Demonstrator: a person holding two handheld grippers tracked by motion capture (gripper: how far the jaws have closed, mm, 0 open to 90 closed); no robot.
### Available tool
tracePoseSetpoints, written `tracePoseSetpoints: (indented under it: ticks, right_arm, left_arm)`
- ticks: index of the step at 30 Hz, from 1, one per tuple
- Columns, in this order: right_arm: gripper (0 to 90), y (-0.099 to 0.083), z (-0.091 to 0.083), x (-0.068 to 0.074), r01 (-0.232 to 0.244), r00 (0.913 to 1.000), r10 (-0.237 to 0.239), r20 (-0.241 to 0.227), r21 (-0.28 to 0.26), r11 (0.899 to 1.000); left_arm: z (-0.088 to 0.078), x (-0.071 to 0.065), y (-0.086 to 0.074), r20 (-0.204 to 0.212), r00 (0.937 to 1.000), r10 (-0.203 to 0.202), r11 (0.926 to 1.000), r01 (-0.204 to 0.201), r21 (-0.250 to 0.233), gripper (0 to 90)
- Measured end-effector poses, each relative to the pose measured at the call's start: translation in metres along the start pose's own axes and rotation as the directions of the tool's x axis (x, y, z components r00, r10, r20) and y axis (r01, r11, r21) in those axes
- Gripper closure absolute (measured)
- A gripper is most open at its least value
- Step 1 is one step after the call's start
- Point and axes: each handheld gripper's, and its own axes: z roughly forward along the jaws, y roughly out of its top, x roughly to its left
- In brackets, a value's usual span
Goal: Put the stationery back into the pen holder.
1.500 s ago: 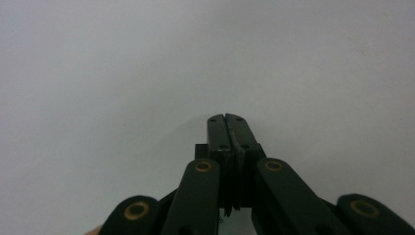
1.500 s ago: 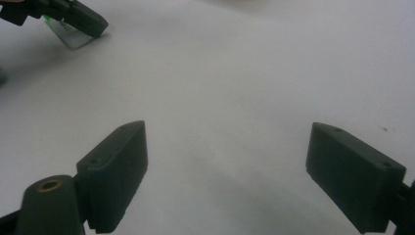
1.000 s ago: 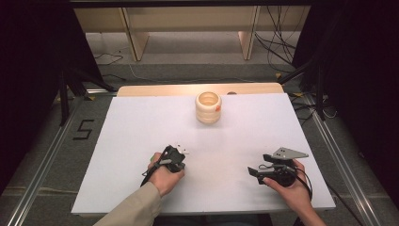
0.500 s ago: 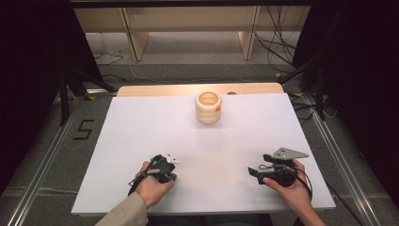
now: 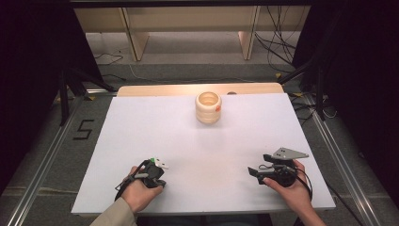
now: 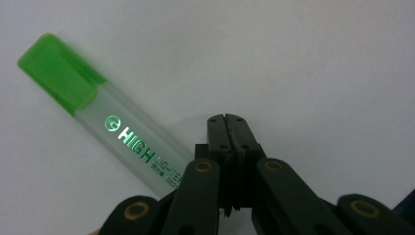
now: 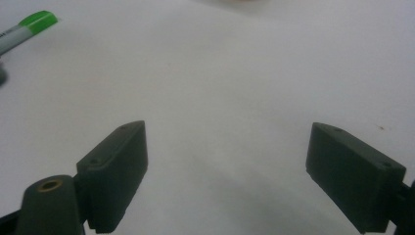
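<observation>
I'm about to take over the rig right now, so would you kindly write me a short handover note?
Left gripper: jaws shut with nothing between the tips; the green highlighter lies beside them, capped, apparently gripped by the hand.
Right gripper: jaws wide open with nothing between them, low over the white table.
The ribbed wooden cup stands upright at the table's far middle.
Done: highlighter is in hand.
Left: probably carry it to the cup and drop it in.
</observation>
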Motion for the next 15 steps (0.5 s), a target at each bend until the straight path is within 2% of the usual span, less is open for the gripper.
tracePoseSetpoints:
  ticks: [4, 9, 10, 15]
  right_arm:
    - [16.5, 0.000, 0.000, 0.000, 0.000, 1.0000, 0.000, 0.000, -0.001, 1.000]
    - [16.5, 0.000, 0.000, 0.000, 0.000, 1.0000, 0.000, 0.001, -0.001, 1.000]
    - [16.5, 0.000, 0.000, 0.000, 0.000, 1.0000, 0.000, -0.001, -0.001, 1.000]
    - [16.4, 0.000, 0.000, 0.000, 0.000, 1.0000, 0.000, -0.001, -0.001, 1.000]
  left_arm:
    - [-0.003, 0.005, -0.005, -0.010, 0.9999, -0.006, 0.9997, 0.006, 0.021, 89.6]
    - [-0.009, 0.016, -0.014, -0.027, 0.9991, -0.032, 0.9982, 0.034, 0.049, 89.5]
    - [-0.010, 0.021, -0.018, -0.025, 0.9985, -0.049, 0.9974, 0.050, 0.052, 89.5]
    - [-0.014, 0.030, -0.025, -0.033, 0.9974, -0.063, 0.9954, 0.065, 0.070, 89.5]
